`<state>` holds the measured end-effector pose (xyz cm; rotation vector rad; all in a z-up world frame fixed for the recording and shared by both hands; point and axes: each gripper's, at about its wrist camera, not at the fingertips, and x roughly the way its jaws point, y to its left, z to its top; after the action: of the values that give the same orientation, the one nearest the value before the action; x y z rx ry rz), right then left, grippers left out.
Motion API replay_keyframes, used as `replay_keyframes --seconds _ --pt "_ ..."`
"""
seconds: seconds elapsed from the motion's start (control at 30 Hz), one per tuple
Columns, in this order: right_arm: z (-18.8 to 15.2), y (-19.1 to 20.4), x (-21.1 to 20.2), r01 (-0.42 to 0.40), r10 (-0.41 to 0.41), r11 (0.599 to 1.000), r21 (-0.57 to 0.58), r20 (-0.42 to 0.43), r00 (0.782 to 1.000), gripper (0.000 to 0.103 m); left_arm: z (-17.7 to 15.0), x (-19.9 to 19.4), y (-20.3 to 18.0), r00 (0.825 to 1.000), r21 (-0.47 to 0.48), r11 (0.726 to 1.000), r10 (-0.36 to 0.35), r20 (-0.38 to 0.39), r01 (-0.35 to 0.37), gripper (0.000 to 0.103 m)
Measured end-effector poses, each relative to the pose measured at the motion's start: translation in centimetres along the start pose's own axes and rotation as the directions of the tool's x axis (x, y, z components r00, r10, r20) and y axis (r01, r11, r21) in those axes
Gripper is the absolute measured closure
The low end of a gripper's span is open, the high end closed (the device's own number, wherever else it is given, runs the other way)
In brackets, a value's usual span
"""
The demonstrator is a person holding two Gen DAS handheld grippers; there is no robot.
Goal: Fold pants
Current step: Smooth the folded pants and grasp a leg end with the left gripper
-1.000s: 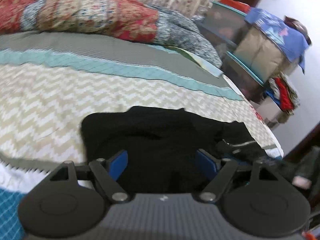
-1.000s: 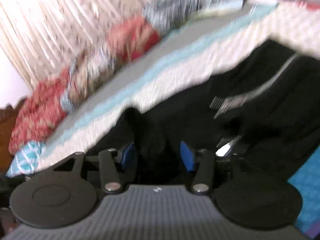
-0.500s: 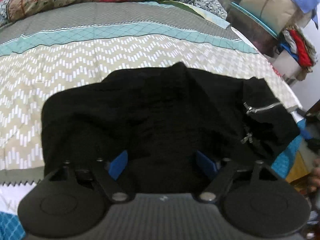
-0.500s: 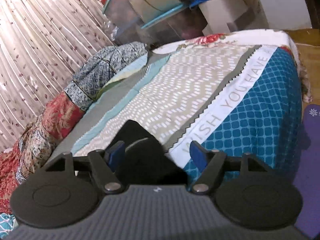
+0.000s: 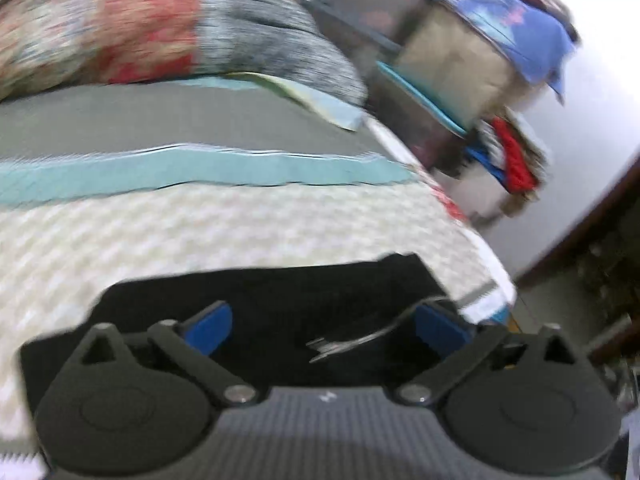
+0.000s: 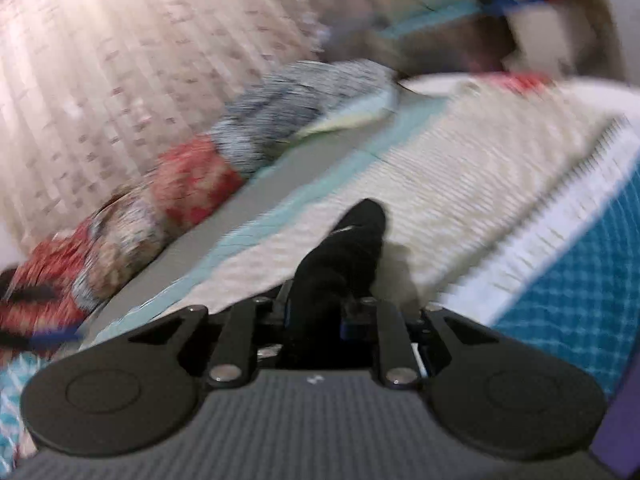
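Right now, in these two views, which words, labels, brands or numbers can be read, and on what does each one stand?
No text can be read in either view.
White band of the bedsheet: faint grey marks, too smeared by motion blur to read.
Blue cloth on the stacked boxes: pale printed shapes, too blurred to tell whether they are letters.

Two wrist fisheyes, low and close over the bed (image 5: 240, 232)

Both face across it toward the pillows (image 6: 192, 184); each sees the black pants (image 5: 304, 292) nearest.
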<state>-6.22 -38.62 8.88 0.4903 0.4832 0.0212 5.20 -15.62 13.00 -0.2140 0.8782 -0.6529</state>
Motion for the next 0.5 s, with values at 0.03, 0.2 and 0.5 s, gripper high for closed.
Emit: replay_keyframes --seconds 0.03,0.2,0.5 --pt "-0.1 1.4 -0.4 -0.015 0.016 0.999 -0.051 0.006 1.0 0.081 0.6 1.1 -1.4 1.0 0.029 1.0 -0.01 -0.016 0.011 0.0" --pt "-1.5 6.0 -1.0 -0.049 0.05 0.97 -0.238 -0.002 0.999 0.081 2.0 5.7 -5.7 0.99 0.084 0.995 -0.038 -0.133 0.05 0.0" --pt "-3.5 10.2 -2.8 -0.125 0.124 0.916 -0.38 -0.028 0.992 0.076 -0.1 3.3 -4.6 0.99 0.176 0.983 0.08 -0.118 -0.059 0.086"
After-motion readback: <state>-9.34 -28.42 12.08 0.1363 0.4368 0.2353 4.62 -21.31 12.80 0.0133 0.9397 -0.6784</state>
